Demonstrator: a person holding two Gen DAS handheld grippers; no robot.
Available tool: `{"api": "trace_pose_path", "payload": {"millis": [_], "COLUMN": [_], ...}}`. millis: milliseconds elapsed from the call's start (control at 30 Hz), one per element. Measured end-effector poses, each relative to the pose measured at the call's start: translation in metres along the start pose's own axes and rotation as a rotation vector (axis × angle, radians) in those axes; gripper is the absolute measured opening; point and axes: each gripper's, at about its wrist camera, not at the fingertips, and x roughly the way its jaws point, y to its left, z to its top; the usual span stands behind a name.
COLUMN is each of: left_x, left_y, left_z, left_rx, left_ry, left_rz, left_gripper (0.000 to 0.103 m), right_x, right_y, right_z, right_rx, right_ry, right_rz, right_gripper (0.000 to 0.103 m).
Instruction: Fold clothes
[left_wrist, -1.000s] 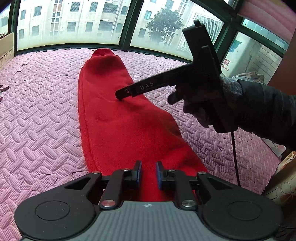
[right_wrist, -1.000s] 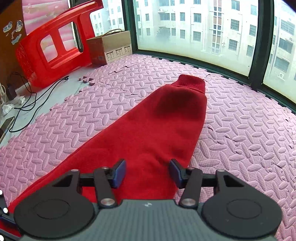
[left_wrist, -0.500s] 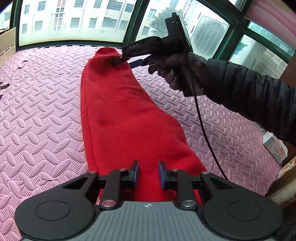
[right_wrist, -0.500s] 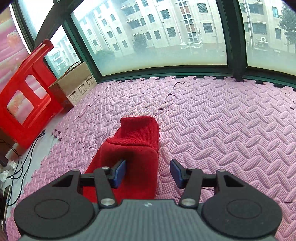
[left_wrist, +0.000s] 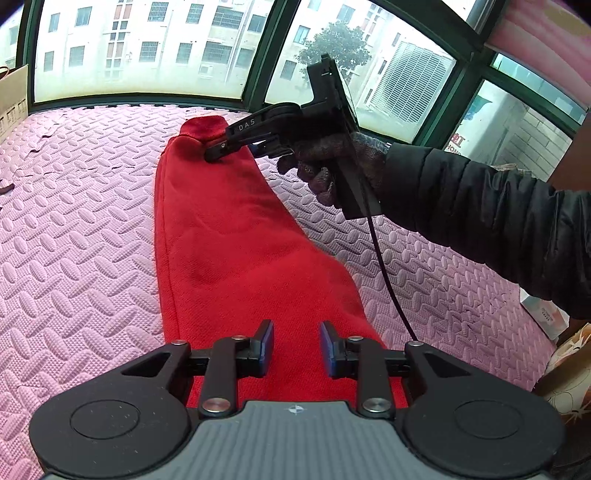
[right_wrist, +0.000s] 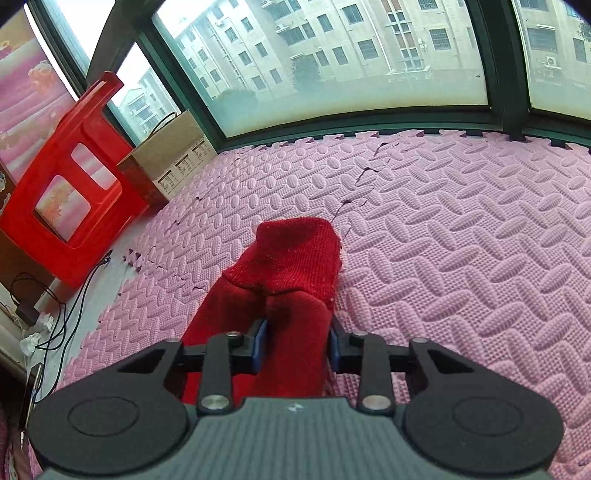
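A long red garment (left_wrist: 236, 251) lies folded lengthwise on the pink foam mat (left_wrist: 74, 240), its ribbed end (left_wrist: 201, 127) pointing toward the windows. My left gripper (left_wrist: 296, 345) hovers open, with a narrow gap, over the near end, and nothing is between its fingers. In the left wrist view, a gloved hand (left_wrist: 332, 166) holds my right gripper (left_wrist: 221, 149) at the far end. In the right wrist view, the right gripper (right_wrist: 296, 347) is shut on a bunched ridge of the red garment (right_wrist: 295, 314), just behind the ribbed end (right_wrist: 295, 254).
A red plastic stool (right_wrist: 70, 192) and a cardboard box (right_wrist: 173, 155) stand at the mat's left edge, with cables (right_wrist: 55, 317) on the bare floor. Green window frames (right_wrist: 369, 122) bound the far side. A black cable (left_wrist: 388, 280) hangs from the right gripper.
The right gripper travelled from the garment's middle to its far ribbed end, and its fingers closed on the fabric. The left gripper's fingers parted slightly and otherwise stayed over the near end.
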Motion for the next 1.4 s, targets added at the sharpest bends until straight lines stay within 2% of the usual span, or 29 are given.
{"api": "trace_pose_path", "payload": {"millis": [167,533,633,767,900,1067,1400], "left_x": [0.015,0.047,0.057,0.068,0.088,0.062,0.014], "left_y": [-0.002,0.001,0.001,-0.005,0.000,-0.004,0.051], "left_z": [0.006,0.033,0.040,0.048,0.049,0.044,0.019], "left_rx": [-0.012,-0.098,-0.123,-0.089,-0.097,-0.081,-0.191], "left_ry": [0.013,-0.005,0.015,0.024,0.062,0.015,-0.029], "left_rz": [-0.011,-0.052,-0.059,-0.038,-0.037,-0.072,0.060], "left_gripper": [0.030,0.028,0.029,0.031,0.031,0.034,0.032], "right_x": [-0.015,-0.072,-0.088,-0.106,-0.120,-0.142,-0.174], "right_y": [0.008,0.046,0.059,0.070,0.076,0.086,0.110], "right_z": [0.004,0.009,0.005,0.000,-0.006,-0.015,-0.039], "right_rx": [-0.006,-0.076,-0.113,-0.137,-0.142,-0.165,-0.225], "right_ry": [-0.039,-0.139,-0.157,-0.182,-0.199,-0.228,-0.258], "right_rz": [0.019,0.084,0.096,0.116,0.121,0.130,0.126], "right_gripper": [0.015,0.014,0.013,0.013,0.013,0.013,0.013]}}
